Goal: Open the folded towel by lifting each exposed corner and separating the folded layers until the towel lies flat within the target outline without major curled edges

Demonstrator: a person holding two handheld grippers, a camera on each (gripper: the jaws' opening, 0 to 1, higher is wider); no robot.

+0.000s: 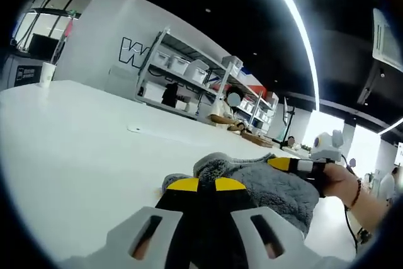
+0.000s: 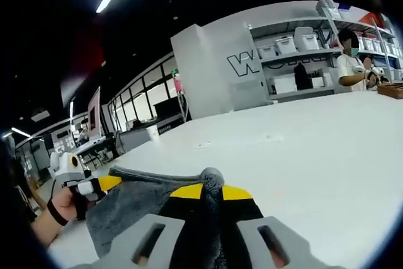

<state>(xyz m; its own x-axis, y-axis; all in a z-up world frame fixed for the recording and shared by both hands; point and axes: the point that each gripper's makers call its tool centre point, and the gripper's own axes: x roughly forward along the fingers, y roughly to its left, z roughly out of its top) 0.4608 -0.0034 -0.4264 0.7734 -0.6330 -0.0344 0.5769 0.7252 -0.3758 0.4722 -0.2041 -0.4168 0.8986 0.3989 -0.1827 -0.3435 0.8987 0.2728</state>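
Towel (image 1: pixel 271 187) sits grey and bunched at lower centre of the left gripper view, on the white table (image 1: pixel 75 149), pinched at two spots so layers can part; left gripper (image 1: pixel 206 185) clamps its near edge, right gripper (image 2: pixel 212 191) another, both held low and level

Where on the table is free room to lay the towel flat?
Bare table runs wide from the towel toward the cup and shelves. It is crowded only at the towel, where both hand-held grippers, left and right, pinch it.
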